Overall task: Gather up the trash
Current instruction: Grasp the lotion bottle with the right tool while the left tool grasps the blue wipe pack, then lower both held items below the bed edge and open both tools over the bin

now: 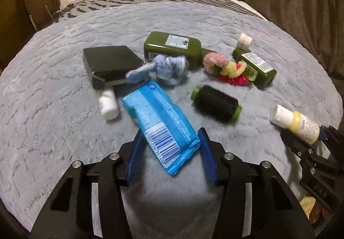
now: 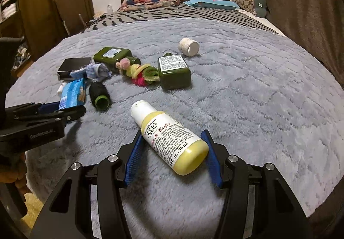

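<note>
The left gripper [image 1: 171, 151] clamps the near end of the blue tissue pack [image 1: 160, 123], which lies on the bed [image 1: 53, 121] just in front of the black thread spool [image 1: 216, 103]. The right gripper [image 2: 172, 154] grips the yellow lotion bottle [image 2: 169, 140], to the spool's right. To do this well, lift both straight up, so the soft pack doesn't slip or drag the spool. Only the right wrist view shows the white cap [image 2: 189, 46] lying loose behind the spool.
</note>
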A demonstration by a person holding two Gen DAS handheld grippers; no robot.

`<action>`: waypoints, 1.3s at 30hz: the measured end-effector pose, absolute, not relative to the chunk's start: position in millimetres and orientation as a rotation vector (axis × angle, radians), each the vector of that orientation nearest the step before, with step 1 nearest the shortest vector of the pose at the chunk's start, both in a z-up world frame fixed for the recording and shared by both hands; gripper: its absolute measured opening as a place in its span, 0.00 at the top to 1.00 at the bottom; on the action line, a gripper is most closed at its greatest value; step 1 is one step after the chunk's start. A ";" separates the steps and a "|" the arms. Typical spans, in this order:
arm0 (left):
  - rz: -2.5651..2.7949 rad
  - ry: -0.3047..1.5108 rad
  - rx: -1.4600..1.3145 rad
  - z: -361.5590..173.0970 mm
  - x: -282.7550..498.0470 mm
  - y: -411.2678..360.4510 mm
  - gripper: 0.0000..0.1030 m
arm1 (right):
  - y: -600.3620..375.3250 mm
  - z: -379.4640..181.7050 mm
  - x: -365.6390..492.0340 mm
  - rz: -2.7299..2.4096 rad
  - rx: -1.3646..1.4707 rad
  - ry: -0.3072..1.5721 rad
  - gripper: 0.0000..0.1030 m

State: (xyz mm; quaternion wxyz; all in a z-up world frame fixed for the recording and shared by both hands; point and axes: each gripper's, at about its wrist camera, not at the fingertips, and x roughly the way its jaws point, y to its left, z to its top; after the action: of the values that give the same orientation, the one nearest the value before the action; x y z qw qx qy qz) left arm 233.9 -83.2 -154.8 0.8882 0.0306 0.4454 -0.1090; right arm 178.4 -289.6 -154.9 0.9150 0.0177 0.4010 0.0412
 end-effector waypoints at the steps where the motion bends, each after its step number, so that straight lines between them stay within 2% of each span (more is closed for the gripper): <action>1: -0.231 0.922 0.072 -154.2 228.4 -82.0 0.56 | -288.4 -154.5 175.8 0.086 0.035 0.825 0.47; 24: -0.416 0.822 0.069 -124.4 54.7 -54.2 0.58 | -265.5 -124.0 44.8 0.126 0.085 0.752 0.47; 39: -0.453 1.003 0.097 -201.5 13.4 -55.1 0.58 | -242.2 -183.1 8.7 0.165 0.042 0.918 0.47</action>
State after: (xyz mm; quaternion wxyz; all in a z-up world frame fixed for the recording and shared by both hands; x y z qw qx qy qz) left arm 13.4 -55.1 -201.5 0.8514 0.0459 0.4763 -0.2150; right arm 8.7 -242.2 -183.2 0.8929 0.0201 0.4427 0.0795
